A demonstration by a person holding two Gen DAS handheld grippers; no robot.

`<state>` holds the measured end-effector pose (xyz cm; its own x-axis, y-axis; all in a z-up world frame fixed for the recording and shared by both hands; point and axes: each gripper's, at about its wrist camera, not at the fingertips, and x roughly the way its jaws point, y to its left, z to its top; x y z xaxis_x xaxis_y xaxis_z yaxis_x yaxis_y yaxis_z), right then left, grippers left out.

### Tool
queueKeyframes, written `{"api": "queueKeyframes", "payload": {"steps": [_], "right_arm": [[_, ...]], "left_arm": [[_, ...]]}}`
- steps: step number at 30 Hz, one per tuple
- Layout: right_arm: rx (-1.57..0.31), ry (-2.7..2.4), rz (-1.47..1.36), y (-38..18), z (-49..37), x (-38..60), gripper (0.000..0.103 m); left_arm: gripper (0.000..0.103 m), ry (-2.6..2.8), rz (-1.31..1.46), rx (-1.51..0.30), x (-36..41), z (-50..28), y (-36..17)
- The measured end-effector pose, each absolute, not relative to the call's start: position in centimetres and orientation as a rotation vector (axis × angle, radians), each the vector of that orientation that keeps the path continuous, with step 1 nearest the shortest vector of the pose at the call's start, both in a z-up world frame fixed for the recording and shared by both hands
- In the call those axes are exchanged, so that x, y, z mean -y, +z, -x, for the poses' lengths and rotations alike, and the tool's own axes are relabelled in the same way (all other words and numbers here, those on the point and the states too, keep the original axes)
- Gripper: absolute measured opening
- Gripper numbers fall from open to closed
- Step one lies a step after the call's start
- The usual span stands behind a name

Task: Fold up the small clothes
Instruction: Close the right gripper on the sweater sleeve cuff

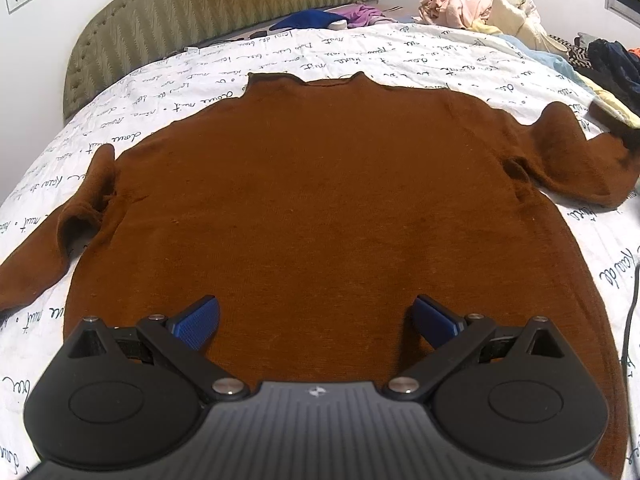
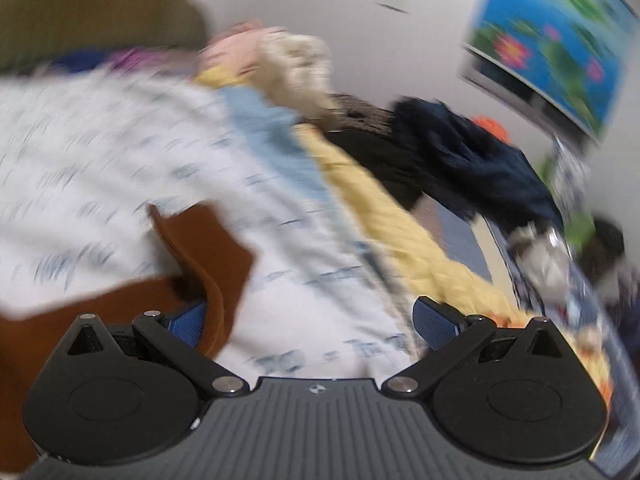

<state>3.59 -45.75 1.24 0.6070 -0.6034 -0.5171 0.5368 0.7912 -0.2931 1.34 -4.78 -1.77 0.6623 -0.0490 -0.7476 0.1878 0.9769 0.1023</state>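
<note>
Brown sweater (image 1: 320, 184) hem hidden by left gripper (image 1: 316, 322), rt view blurred

Matt knit on printed cotton, hard plastic over it

Brown sweater (image 1: 320, 200) is showing a fine, matt, slightly fuzzy knit; bedsheet (image 1: 400, 56) is reading as smooth printed cloth, headboard (image 1: 224, 4) as quilted fabric; left gripper (image 1: 316, 320) is showing matt black plastic, ribbed blue pads (image 1: 198, 322), shiny metal pins
</note>
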Motion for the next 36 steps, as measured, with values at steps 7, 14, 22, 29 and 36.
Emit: {"api": "queueKeyframes", "payload": {"steps": [7,14,22,29,36], "right_arm": [[-0.524,-0.722,-0.142,2.7,-1.0,50.9,0.103],[-0.5,-0.49,-0.539,2.4,0.6,54.2,0.103],[-0.455,-0.331,-1.0,-1.7,2.3,55.3,0.103],[-0.391,-0.407,-0.982,-3.5,-1.1,56.9,0.063],[-0.369,-0.448,-0.984,-3.2,0.0,57.6,0.01]], "left_arm": [[0.103,-0.14,-0.169,-0.855,4.8,-1.9,-2.4],[0.103,-0.145,-0.166,-0.861,5.0,-2.1,-2.5],[0.103,-0.144,-0.17,-0.87,5.0,-2.3,-2.5],[0.103,-0.139,-0.173,-0.872,4.9,-2.3,-2.4],[0.103,-0.134,-0.147,-0.868,4.2,-2.2,-2.2]]}}
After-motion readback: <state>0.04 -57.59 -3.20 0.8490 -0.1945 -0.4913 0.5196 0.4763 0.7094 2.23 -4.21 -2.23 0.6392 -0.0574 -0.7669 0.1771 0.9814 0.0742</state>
